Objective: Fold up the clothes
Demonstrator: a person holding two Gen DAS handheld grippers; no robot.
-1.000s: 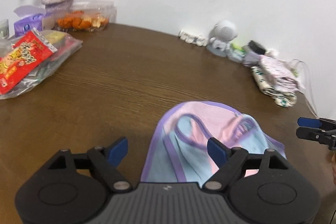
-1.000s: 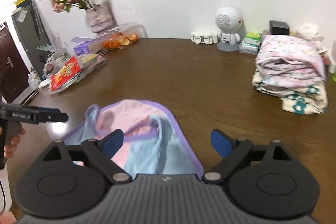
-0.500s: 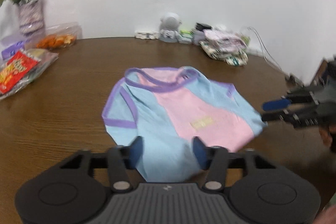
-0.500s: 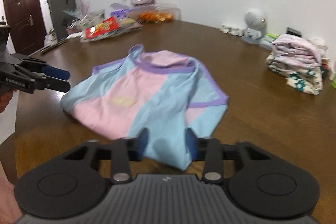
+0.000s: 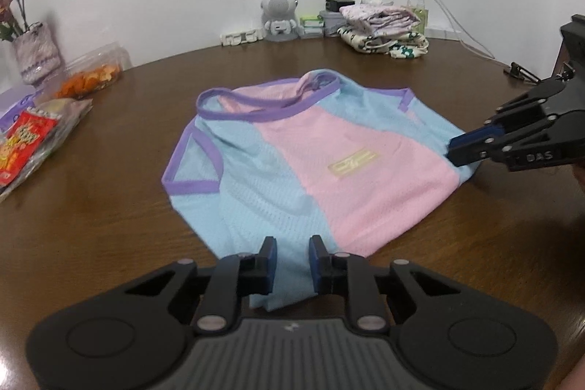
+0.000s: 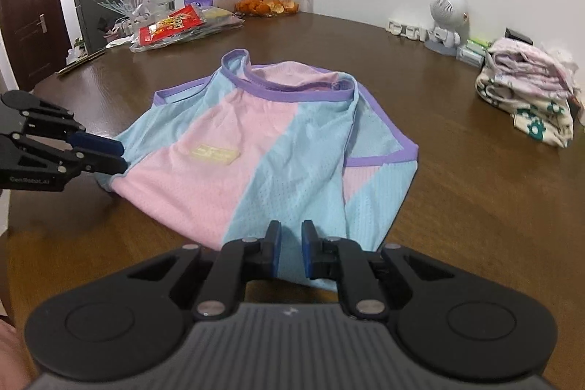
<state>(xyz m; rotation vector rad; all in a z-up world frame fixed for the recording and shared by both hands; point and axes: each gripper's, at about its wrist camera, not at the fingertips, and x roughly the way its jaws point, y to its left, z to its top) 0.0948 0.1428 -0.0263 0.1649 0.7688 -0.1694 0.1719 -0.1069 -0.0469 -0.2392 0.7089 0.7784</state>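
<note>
We have the shirt stretched out flat on the table now; a second ago it sat bunched in a heap with both our tools gaping wide above it. Our left gripper is clamped on the blue hem corner nearest us, and our right gripper pinches the other hem corner, so the cloth lies front up, collar pointing toward the wall. That reads to us as laid out ready for folding. Around it: a stack of folded clothes off to the right, snack bags and a tub of orange snacks to the left, a small white robot figure at the back. All sit well apart from the shirt.
</note>
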